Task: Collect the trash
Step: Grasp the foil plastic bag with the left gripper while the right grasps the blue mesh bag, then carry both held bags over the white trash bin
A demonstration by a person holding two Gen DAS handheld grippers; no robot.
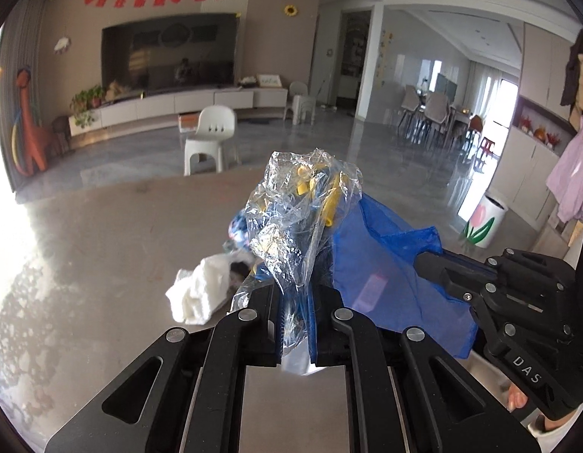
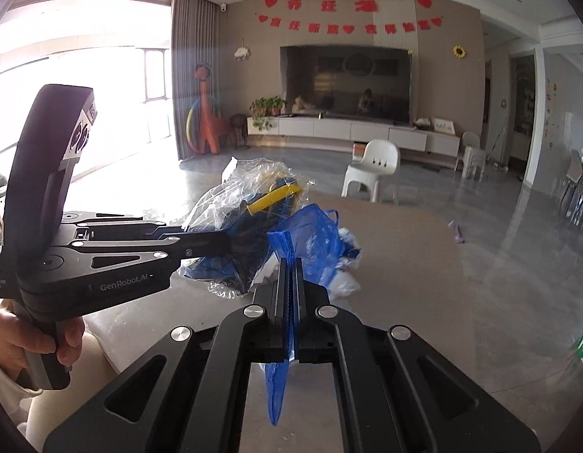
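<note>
Left gripper (image 1: pixel 295 321): clamped on a crumpled clear plastic wrapper (image 1: pixel 299 219) containing yellow pieces (image 1: pixel 331 204); wrapper held upright above the bench (image 1: pixel 102 245), rising from between the closed jaws. Same gripper (image 2: pixel 223 243) visible in the right wrist view, entering from the left, with the wrapper (image 2: pixel 246 204) bunched at its tip and a yellow tube-shaped piece (image 2: pixel 274 197) showing through the film.

Right gripper (image 2: pixel 290 302): clamped on the edge of a blue mesh bag (image 2: pixel 314 238); strip of blue mesh pinched between the closed jaws and hanging down behind them. In the left wrist view, right gripper (image 1: pixel 438 264) entering from the right, gripping the blue bag (image 1: pixel 385 264) at its right side.

Bag position: just beside the wrapper, touching it, to its right in the left wrist view. Whether the wrapper is inside the bag opening: cannot tell.

On the bench, behind the wrapper: crumpled white tissue (image 1: pixel 200 294), resting flat, near a patterned blue-and-white scrap (image 1: pixel 240 230). Small purple scrap (image 2: pixel 457 232) lying farther right on the bench, well apart from the bag.

Background: white plastic stool (image 1: pixel 208 139) on the floor beyond the bench edge.
</note>
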